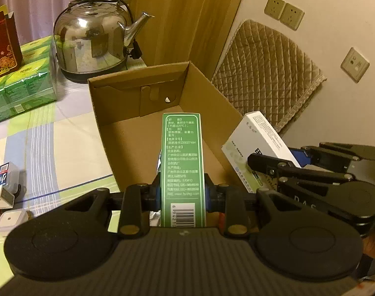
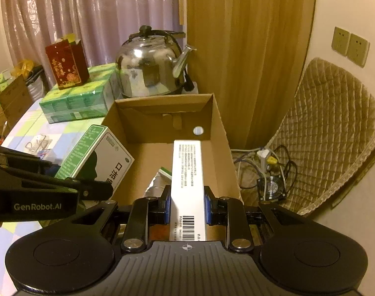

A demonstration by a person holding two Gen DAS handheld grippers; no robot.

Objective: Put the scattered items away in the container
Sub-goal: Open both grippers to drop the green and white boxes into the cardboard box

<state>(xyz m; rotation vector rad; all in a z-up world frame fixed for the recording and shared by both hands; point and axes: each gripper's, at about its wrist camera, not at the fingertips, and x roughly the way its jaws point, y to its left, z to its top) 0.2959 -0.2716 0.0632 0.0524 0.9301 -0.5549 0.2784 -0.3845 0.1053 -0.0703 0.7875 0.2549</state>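
Note:
An open cardboard box [image 1: 212,103] [image 2: 219,128] stands on the table. My left gripper [image 1: 182,194] is shut on a green medicine box [image 1: 182,157] and holds it over the cardboard box's near edge; the same box shows in the right wrist view [image 2: 96,157]. My right gripper [image 2: 187,209] is shut on a white medicine box [image 2: 187,172] above the cardboard box's inside; it also shows in the left wrist view [image 1: 256,138]. A silver foil packet [image 2: 157,182] lies inside the cardboard box.
A steel kettle [image 1: 91,39] stands behind the cardboard box. Green tissue packs [image 1: 22,81] with a red gift bag [image 1: 2,46] sit at the left. Small items [image 1: 4,180] lie on the checked tablecloth. A quilted chair [image 2: 335,128] and cables [image 2: 266,167] are at the right.

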